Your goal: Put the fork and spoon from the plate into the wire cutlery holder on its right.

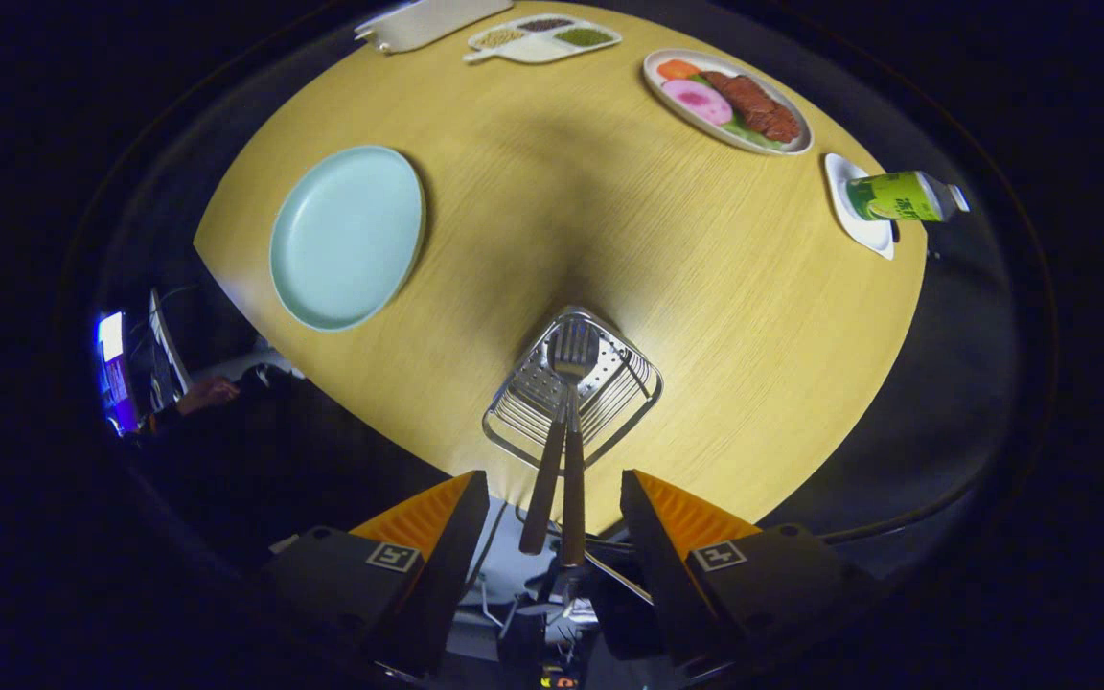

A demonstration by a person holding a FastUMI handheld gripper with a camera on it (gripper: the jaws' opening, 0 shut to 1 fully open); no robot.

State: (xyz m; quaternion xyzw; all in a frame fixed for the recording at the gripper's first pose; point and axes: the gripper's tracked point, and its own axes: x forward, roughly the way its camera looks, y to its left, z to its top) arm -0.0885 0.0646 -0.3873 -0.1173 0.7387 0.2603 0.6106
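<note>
The round tabletop (609,240) is big and yellow. A blue plate (348,237) sits at the left. The wire cutlery holder (573,391) is in the middle, with the fork (573,422) and spoon (546,479) standing inside. Low down, the gripper (552,522) is wide apart, holding nothing.

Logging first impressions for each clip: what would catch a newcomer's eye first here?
First, the fork and spoon standing in the wire cutlery holder, their wooden handles rising between the fingers of the open gripper, which touch neither. Next, the bare pale-green plate to the holder's left on the yellow round table. Beyond lie a platter of food and a tipped green bottle.
</note>
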